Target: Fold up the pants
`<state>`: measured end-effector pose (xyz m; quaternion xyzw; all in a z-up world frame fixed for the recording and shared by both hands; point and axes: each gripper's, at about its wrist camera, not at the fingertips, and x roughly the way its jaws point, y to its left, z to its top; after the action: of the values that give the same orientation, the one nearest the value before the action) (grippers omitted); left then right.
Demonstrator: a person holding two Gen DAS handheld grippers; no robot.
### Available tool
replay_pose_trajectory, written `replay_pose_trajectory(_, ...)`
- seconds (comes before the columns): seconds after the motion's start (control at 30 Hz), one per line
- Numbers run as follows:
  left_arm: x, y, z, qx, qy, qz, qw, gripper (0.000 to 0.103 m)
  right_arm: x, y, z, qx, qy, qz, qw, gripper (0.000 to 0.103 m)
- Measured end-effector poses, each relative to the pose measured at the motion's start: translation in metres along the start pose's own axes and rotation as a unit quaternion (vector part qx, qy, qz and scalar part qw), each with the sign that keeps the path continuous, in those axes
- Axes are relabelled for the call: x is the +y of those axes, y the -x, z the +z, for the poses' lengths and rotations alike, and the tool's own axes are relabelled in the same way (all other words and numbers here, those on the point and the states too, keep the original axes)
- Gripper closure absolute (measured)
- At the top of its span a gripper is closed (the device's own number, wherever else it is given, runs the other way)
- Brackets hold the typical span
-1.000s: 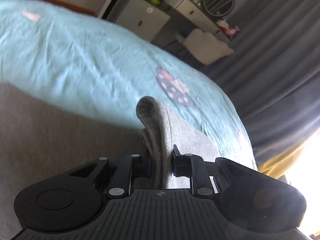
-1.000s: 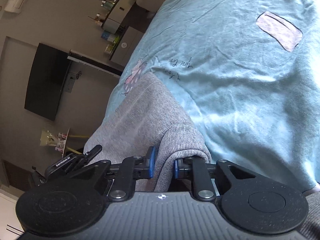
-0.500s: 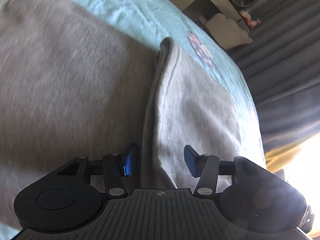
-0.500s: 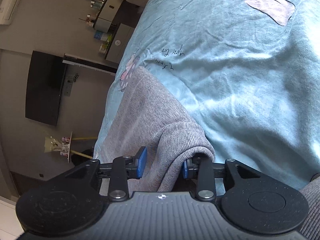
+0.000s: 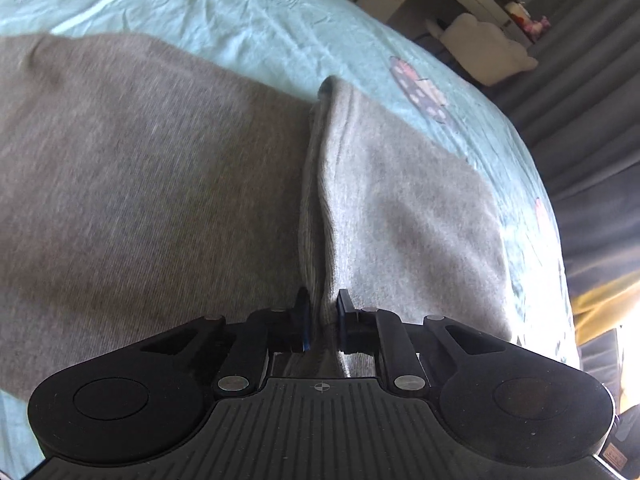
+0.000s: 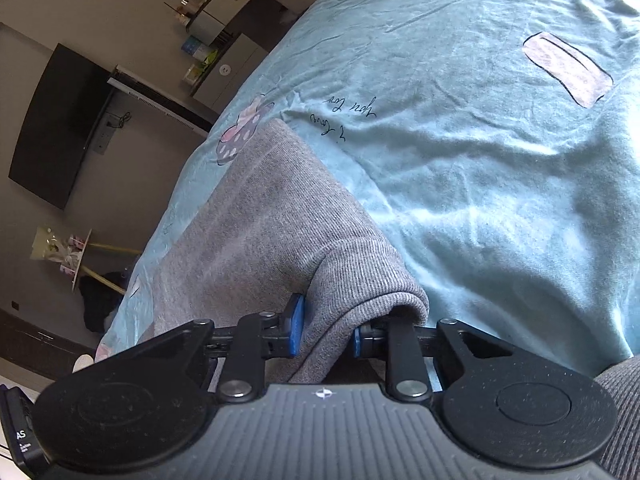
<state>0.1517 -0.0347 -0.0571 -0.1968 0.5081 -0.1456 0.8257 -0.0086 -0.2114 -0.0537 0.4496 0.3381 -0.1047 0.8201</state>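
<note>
Grey knitted cotton pants (image 5: 168, 184) fill most of my left wrist view, spread flat over the light turquoise bedsheet with pink cartoon prints (image 5: 248, 20). A raised ridge of the fabric runs from the upper middle of that frame down to the lower middle, where my left gripper (image 5: 322, 318) has its two black fingers pressed close together on the ridge, clenched on the cloth. To the left of the ridge the fabric looks darker and shaded; to the right it is paler and sunlit, ending at the sheet near the right edge.

In my right wrist view the pants (image 6: 264, 224) show as a long grey strip running from the centre of the frame down to the lower middle, with a ribbed cuff or band curled over at its near end. My right gripper (image 6: 324, 332) sits around that curled end, its blue-padded fingers (image 6: 295, 330) spread a little wider than the cloth between them; I cannot tell whether they are pinching it or merely standing on either side. The bedsheet (image 6: 480, 160) takes up the right and upper part of this frame, handwriting printed on it just above the strip. A dark flat television screen (image 6: 60, 128) hangs at the left edge.
</note>
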Motion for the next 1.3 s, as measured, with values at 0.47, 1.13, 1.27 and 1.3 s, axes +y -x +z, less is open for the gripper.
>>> replay_pose_trajectory(0.47,0.001,0.042,0.007,-0.042,-0.022,-0.011,0.9988,0.09,0.04,0.015,-0.013,0.002,0.115,-0.022,0.993,0.085)
replay_pose_trajectory(1.13,0.085,0.055,-0.018,-0.057,0.019,0.046,0.9972,0.09,0.025,0.007,-0.021,0.063,0.045,0.021,0.997,0.063)
replay_pose_trajectory(1.27,0.085,0.051,-0.02,-0.057,0.022,0.051,0.9968,0.089,0.016,0.01,-0.019,0.049,0.022,0.004,0.999,0.072)
replay_pose_trajectory(1.3,0.086,0.051,-0.02,-0.057,0.025,0.049,0.9969,0.089,0.018,0.01,-0.02,0.045,0.034,-0.01,0.998,0.079)
